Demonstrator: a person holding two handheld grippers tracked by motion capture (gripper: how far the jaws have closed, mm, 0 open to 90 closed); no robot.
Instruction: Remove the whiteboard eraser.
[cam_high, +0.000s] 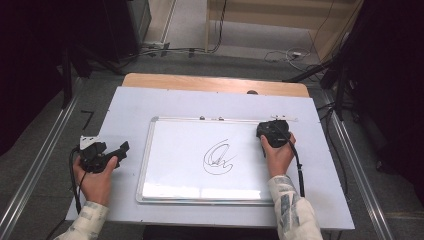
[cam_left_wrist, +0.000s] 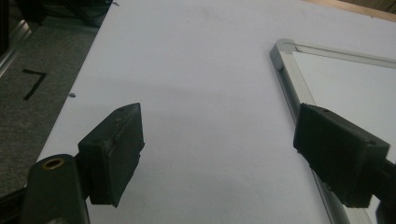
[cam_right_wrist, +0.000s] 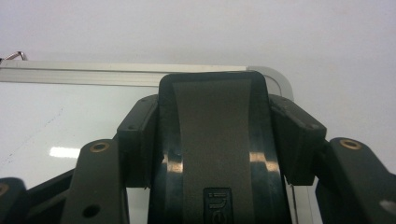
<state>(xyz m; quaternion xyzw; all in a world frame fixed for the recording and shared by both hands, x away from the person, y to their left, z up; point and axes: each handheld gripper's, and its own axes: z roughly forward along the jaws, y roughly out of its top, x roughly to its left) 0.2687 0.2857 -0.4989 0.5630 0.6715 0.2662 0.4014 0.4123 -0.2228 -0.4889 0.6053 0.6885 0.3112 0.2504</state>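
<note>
Near the board's 1 o'clock corner: the right gripper (cam_high: 272, 131) sits with its jaws clamped on a black eraser (cam_right_wrist: 212, 140), one pad on each flank of it, as the right gripper view shows.
Eraser: a dark block with a grey band down its middle, held at the top right corner of the whiteboard (cam_high: 165, 165); whether its underside touches the board I cannot tell.
Whiteboard: lies flat on the white table (cam_high: 130, 105), long side toward the person, with a silver frame all round.
Scribble: a black looping scribble (cam_high: 219, 159) stands just right of the board's middle, at about 7 o'clock from the eraser and apart from it.
Left gripper: the left gripper (cam_left_wrist: 219, 149) rests on the table at 9 o'clock of the board, jaws wide apart with nothing between them; its right pad hangs over the board's left frame.
Right hand: the right hand (cam_high: 278, 155) comes up from 6 o'clock over the board's right edge, sleeve at the bottom rim.
Done so far: the eraser looks securely gripped, so I judge the pick-up step finished.
Left to do: the scribble is whole, with no smear or gap in its lines, so the wiping itself has not begun; the eraser would need to travel toward 7 o'clock, come down flat on the ink and pass over it until the surface is clean.
Left hand's likely part: probably steadying the frame, though nothing yet shows it doing so.
</note>
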